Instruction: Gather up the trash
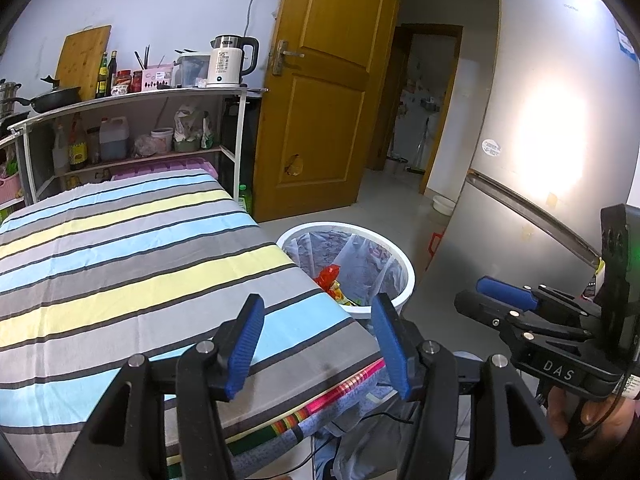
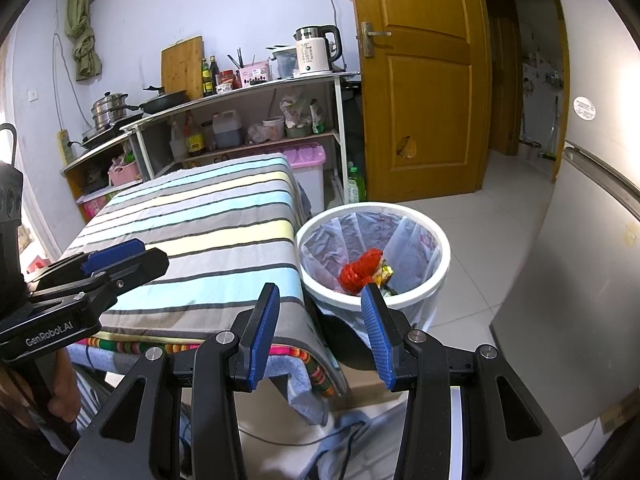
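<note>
The desk [image 2: 192, 216] stands in front of the shelf unit [image 2: 248, 120], which backs against the far wall. A kettle [image 2: 316, 50] sits on the shelf's top near its right end, a cutting board [image 2: 182, 66] leaning behind bottles further left. The trash bin [image 2: 372, 256] stands on the floor [image 2: 500, 232] just beside the desk's right edge, near its front corner, with wrappers [image 2: 360, 270] inside. The door [image 2: 424, 80] lies behind the bin; the fridge [image 2: 580, 280] rises to its right.

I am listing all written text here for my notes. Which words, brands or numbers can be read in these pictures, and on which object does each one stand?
"DAS": on the right gripper body.
"GenRobot.AI": on the left gripper body.
"55": on the white kettle label; its smaller print is unreadable.
Round fridge sticker, bottle labels on the shelf: too small to read.
</note>
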